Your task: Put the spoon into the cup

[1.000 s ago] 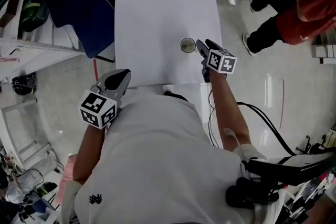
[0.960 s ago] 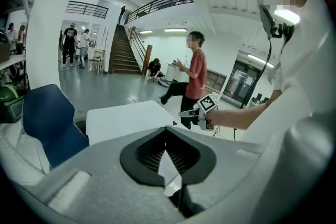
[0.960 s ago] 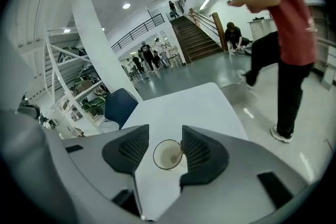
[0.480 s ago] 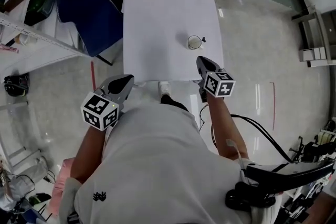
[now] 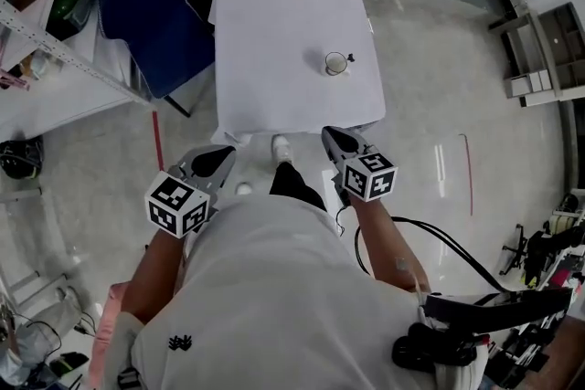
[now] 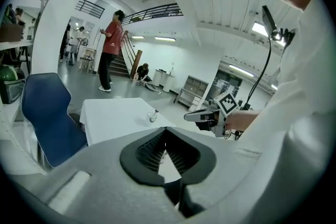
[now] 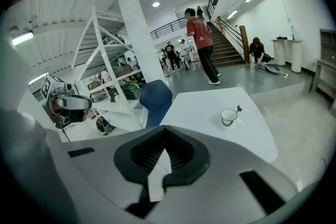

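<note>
So the cup (image 5: 336,63) was sitting on the white table (image 5: 265,32), toward its right side, and the spoon (image 5: 349,59) was already in it, with the handle end poking up over the rim on the right. Both tongs were off the table's near edge, held over the floor close to the person's white shirt (image 5: 274,288) and well apart from the cup. The left gripper (image 5: 222,152) was clenched, tips meeting with nothing pinched between them. Same deal with the right gripper (image 5: 331,136), squeezed together and empty, just off the table's near right corner. A blue chair (image 5: 146,9) stood right beside the table's left side. In the right gripper view you could also spot someone in a red top (image 7: 198,29) standing on the floor past the table, near a staircase (image 7: 226,50).
</note>
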A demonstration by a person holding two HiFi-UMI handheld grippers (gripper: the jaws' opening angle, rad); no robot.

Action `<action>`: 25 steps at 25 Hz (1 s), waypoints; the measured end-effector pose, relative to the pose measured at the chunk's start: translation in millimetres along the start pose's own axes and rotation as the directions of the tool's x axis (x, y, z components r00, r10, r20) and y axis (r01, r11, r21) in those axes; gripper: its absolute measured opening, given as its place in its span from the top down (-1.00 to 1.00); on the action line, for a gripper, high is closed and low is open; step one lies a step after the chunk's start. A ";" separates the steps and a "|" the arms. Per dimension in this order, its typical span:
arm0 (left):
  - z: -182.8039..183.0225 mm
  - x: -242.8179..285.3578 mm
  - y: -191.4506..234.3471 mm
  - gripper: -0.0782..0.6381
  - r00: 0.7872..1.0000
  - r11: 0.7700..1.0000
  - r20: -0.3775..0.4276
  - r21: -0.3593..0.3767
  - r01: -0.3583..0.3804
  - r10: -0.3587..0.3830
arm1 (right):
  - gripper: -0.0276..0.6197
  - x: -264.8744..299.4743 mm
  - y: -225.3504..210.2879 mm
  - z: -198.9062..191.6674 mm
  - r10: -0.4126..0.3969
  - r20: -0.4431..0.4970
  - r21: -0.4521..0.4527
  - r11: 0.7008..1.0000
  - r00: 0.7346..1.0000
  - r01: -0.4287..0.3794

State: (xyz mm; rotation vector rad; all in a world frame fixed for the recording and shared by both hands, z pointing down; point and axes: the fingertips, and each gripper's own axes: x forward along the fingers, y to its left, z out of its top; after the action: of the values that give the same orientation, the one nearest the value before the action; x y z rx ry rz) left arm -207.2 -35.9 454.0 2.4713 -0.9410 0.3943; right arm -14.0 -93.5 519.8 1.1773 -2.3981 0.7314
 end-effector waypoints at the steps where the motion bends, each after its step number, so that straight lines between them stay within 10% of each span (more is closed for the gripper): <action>1: -3.4 -1.6 -5.7 0.76 1.000 1.000 0.001 0.001 0.010 -0.010 | 0.89 -6.0 7.2 -3.3 0.004 0.002 -0.006 1.000 1.000 -0.004; 25: -50.5 -48.4 -53.5 0.76 0.998 0.997 -0.014 0.042 0.066 -0.066 | 0.89 -37.6 122.0 -47.9 0.132 -0.015 -0.089 0.987 0.991 -0.133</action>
State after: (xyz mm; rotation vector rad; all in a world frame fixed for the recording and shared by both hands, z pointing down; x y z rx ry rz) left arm -210.8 52.0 459.8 2.5277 -0.8518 0.4116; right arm -85.9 21.1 502.9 0.9853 -2.4927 0.6587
